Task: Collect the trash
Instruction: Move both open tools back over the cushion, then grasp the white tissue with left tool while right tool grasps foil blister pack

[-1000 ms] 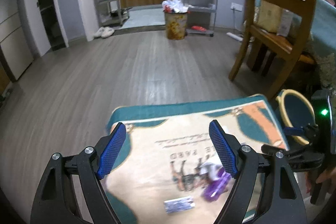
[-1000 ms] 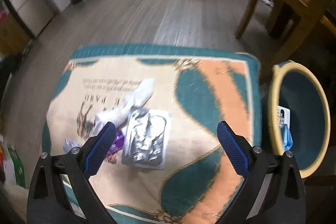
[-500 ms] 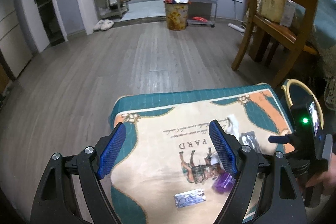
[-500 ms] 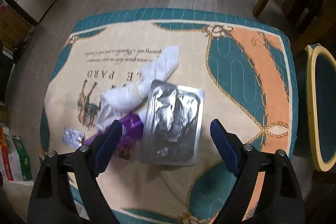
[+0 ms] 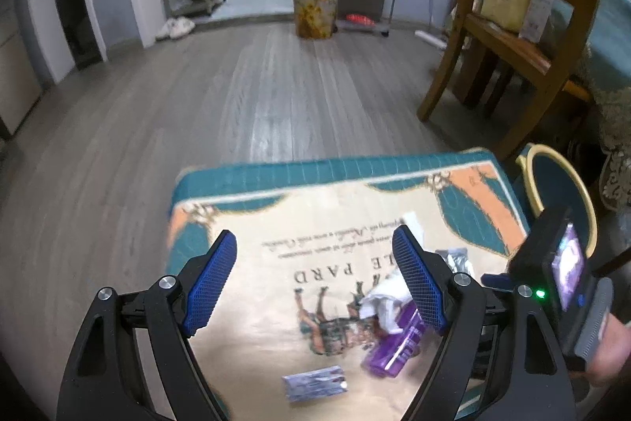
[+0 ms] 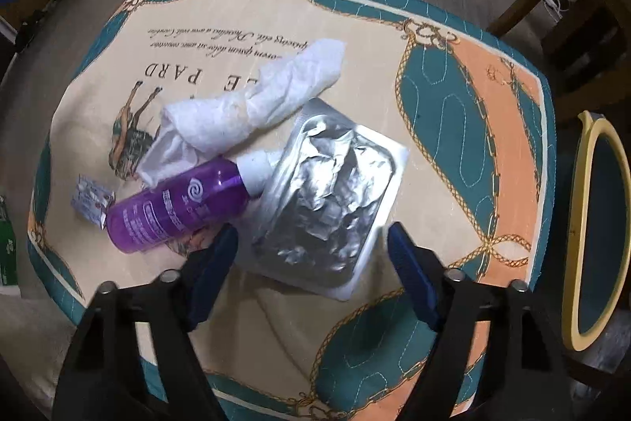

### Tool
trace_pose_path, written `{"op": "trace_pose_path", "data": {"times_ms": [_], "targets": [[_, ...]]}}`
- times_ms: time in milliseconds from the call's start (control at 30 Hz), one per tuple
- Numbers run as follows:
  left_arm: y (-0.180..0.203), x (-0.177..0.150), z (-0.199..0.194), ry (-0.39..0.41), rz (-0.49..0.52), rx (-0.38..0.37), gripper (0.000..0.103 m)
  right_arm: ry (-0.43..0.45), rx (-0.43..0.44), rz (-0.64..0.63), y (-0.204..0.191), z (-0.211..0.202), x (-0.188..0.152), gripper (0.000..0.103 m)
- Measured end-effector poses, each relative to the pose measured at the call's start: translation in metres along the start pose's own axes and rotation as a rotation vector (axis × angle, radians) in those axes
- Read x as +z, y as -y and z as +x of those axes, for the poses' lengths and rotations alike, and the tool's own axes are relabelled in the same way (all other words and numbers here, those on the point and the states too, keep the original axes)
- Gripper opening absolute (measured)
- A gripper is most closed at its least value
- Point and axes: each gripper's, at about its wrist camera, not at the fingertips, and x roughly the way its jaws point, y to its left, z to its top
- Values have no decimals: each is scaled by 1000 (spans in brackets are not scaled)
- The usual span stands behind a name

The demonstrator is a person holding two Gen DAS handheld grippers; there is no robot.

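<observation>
Printed cushion [image 6: 453, 113] on wood floor [image 5: 197, 97]

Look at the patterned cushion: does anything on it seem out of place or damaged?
Yes. Litter clutters the cushion: a crumpled white tissue, a purple bottle lying on its side, a creased foil pouch and a small torn wrapper.

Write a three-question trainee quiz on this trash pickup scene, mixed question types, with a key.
1. True or false: the purple bottle stands upright.
2. Which item lies between the right gripper jaws as they close? A) white tissue B) silver foil pouch C) small sachet
3. Fill in: the yellow-rimmed bin sits beside the ____ cushion edge nearest the wooden chair.

Key: 1 false, it lies on its side. 2 B, pads not yet pressing. 3 right, as the right wrist view shows it.
</observation>
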Motion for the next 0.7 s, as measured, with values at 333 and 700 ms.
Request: {"op": "trace_pose_path", "data": {"times_ms": [333, 700], "targets": [[49, -18, 63, -158, 137, -55, 66, 8, 7, 117, 56, -12, -16, 52], [83, -38, 110, -328, 226, -96, 36, 37, 52, 78, 72, -3, -4, 73]]}}
